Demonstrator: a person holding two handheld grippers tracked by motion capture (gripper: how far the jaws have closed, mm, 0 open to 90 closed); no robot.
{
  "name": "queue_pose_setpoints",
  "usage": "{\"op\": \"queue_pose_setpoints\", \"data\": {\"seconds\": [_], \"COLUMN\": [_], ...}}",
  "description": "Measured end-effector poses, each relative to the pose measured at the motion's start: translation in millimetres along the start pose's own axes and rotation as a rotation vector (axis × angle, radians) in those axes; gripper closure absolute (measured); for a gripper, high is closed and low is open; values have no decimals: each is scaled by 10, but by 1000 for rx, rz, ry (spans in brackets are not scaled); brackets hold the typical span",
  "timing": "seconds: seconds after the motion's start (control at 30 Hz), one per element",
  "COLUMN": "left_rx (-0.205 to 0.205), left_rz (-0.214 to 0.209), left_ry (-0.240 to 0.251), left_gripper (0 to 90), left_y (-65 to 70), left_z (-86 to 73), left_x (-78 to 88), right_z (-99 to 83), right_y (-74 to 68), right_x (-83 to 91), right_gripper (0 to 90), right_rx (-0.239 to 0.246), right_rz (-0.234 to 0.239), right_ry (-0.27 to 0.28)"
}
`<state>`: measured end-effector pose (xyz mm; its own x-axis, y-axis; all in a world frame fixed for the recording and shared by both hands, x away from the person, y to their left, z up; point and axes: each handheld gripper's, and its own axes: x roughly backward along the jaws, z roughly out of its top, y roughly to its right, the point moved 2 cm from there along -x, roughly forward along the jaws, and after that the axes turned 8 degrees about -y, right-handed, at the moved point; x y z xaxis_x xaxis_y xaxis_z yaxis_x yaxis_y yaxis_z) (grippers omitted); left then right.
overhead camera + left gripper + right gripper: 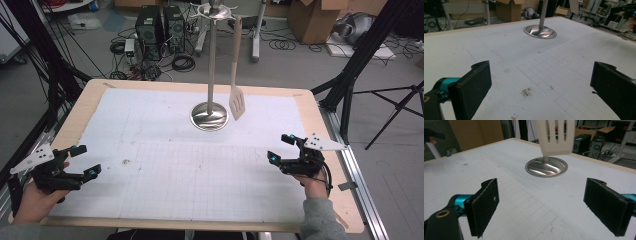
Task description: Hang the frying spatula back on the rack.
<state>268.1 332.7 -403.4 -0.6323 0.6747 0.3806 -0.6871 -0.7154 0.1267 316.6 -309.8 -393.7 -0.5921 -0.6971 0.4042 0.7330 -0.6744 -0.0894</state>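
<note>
Near us: left gripper (86,161) and right gripper (281,148), both jaws spread wide, empty, over the table (165,170). Beyond: spatula (236,97) hanging from our metal stand (210,107).

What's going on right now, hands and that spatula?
Left gripper open, right gripper open, both empty. Spatula hangs on stand, mid-table. Nothing between.

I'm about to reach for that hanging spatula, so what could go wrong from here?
1. The pale slotted spatula hangs freely from the tall metal stand; a nudge may set it swinging.
2. The stand is tall on a small round base, so a sideways pull might tip it.
</note>
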Motion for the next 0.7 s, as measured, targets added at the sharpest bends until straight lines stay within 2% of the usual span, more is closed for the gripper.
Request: {"op": "queue_pose_setpoints", "data": {"seconds": [0.23,0.37,0.4,0.5,0.6,0.7], "left_rx": [4,5,4,4,4,8], "left_rz": [2,1,2,4,6,6], "left_ry": [-3,-6,-5,-4,-5,-4], "left_gripper": [41,41,41,40,41,41], "left_y": [-17,-15,-16,-20,-26,-38], "left_z": [-9,-11,-11,-9,-11,-17], "left_x": [2,-6,-7,-4,-3,-3], "right_z": [-148,-235,-271,-304,-350,-404], "right_y": [2,9,7,0,-39,-75], "right_x": [59,107,123,144,198,246], "right_gripper": [122,122,122,122,122,122], "right_rx": [4,-12,3,11,22,15], "right_rz": [-14,-19,-28,-26,1,-1], "right_ry": [-36,-31,-54,-64,-44,-39]}}
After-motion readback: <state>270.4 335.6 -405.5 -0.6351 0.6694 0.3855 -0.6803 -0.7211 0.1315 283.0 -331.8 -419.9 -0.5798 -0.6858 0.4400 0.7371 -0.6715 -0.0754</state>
